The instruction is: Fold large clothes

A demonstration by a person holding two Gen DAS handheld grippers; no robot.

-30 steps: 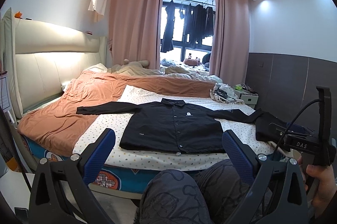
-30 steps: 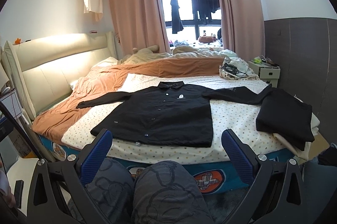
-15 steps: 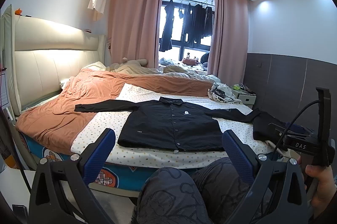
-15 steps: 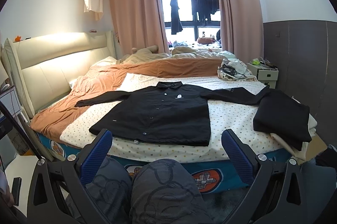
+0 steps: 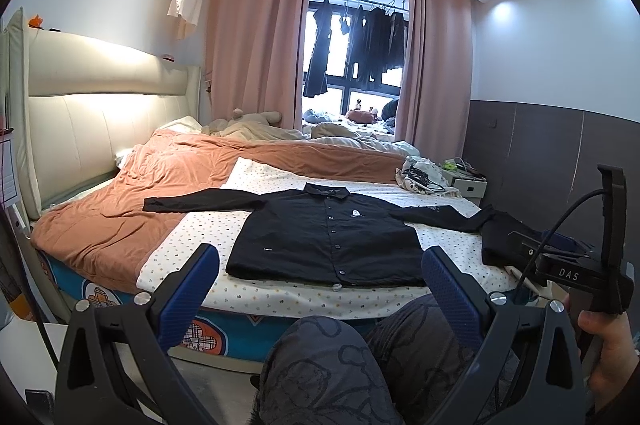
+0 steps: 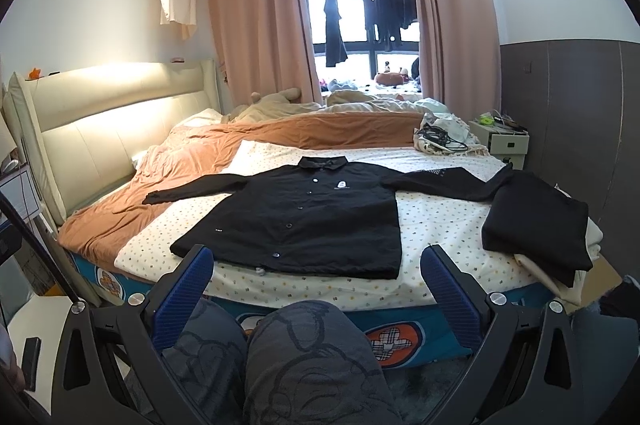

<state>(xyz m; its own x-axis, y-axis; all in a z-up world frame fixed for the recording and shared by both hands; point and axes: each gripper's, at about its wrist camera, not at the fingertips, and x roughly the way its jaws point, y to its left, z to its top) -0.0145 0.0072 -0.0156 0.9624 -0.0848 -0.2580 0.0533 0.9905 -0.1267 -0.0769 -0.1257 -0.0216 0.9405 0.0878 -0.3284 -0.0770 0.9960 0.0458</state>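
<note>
A black button-up shirt [image 5: 326, 239] lies flat and face up on the dotted white sheet [image 5: 192, 241] of the bed, sleeves spread left and right; it also shows in the right wrist view [image 6: 304, 215]. My left gripper [image 5: 320, 265] is open and empty, held in front of the bed above the person's knees. My right gripper [image 6: 316, 265] is open and empty too, short of the shirt's hem. The right gripper's body [image 5: 580, 265] shows at the right of the left wrist view, held in a hand.
A folded black garment [image 6: 540, 225] sits on a cream stack at the bed's right edge. An orange blanket [image 6: 168, 177] covers the left and far side. A cable-strewn bag [image 6: 440, 139] and a nightstand [image 6: 504, 141] stand beyond. The person's knees [image 6: 280, 353] are below.
Both views have shifted slightly, with the bed and shirt sitting a little lower and closer in frame. Both grippers stay open and empty.
</note>
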